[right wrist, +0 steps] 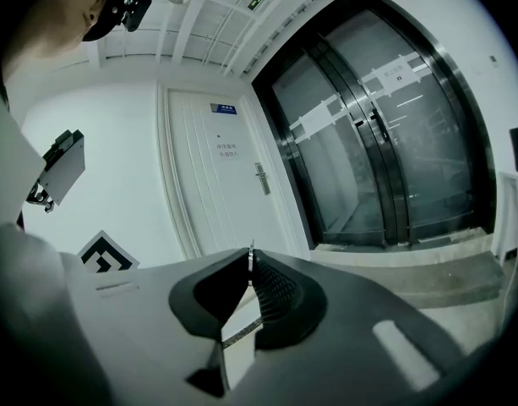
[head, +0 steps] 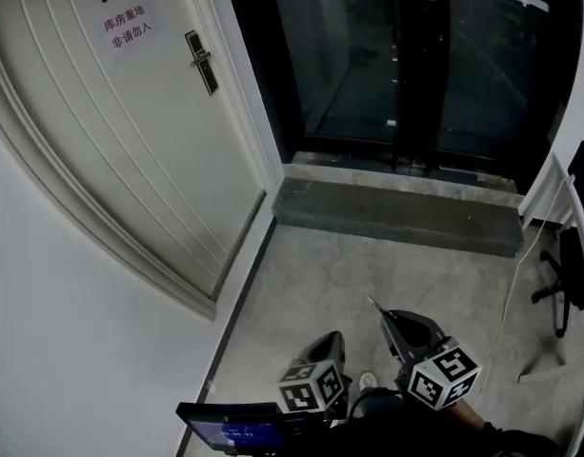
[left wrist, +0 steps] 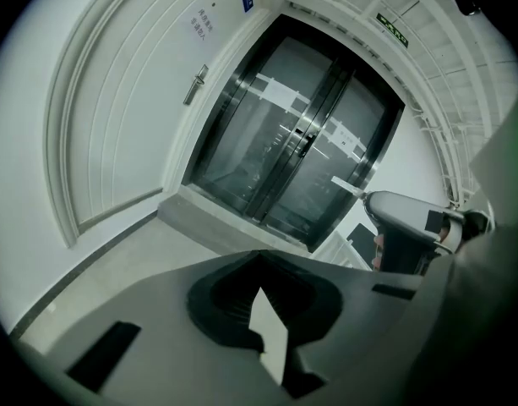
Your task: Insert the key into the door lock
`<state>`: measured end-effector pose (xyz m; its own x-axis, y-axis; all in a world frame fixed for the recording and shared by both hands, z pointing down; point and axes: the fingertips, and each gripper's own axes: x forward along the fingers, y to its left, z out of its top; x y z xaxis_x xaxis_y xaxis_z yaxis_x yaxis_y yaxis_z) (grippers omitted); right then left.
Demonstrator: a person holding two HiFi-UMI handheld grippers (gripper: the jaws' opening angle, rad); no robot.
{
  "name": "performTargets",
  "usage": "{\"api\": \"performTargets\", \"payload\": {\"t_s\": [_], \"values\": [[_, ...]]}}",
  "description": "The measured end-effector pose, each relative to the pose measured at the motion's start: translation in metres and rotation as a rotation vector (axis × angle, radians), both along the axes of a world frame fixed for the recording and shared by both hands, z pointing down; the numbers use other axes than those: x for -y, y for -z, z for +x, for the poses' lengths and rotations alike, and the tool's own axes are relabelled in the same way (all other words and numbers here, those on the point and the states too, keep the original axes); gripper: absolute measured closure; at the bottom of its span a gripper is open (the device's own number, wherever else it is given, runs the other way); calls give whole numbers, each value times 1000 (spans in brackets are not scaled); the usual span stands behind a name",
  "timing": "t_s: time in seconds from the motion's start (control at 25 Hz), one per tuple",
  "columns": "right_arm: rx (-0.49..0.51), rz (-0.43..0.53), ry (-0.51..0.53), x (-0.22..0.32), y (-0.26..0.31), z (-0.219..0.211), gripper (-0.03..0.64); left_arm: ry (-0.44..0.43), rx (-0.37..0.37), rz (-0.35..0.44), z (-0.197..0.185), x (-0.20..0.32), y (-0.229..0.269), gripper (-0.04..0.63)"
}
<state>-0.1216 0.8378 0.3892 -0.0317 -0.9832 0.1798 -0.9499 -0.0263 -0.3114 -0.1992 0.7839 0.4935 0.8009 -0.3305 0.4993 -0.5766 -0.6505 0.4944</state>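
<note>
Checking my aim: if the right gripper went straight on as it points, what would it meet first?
Likely the white door, near its lock handle; the key held in the right gripper points just left of it. Nothing shows in between, though depth is unclear.

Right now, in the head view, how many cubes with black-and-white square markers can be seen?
2. One marker cube sits low at centre; the other marker cube is right of it. None seems hidden.

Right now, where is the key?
The key is pinched in the right hand-held gripper, low and right of centre in the head view, well short of the door lock on the white door at upper left.
</note>
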Motion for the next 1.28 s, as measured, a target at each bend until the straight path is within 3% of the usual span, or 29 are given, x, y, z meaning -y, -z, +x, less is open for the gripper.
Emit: {"api": "performTargets", "payload": {"t_s": [0.36, 0.68, 1.28], "values": [[-2, 17, 63, 57, 1, 59, 604, 52, -9, 1, 63, 52, 2, 595], [17, 10, 84, 107, -6, 79, 604, 82, 5, -16, 79, 96, -7, 595], [-3, 54, 50, 283, 11, 112, 604, 42, -25, 51, 117, 283, 18, 595]]}}
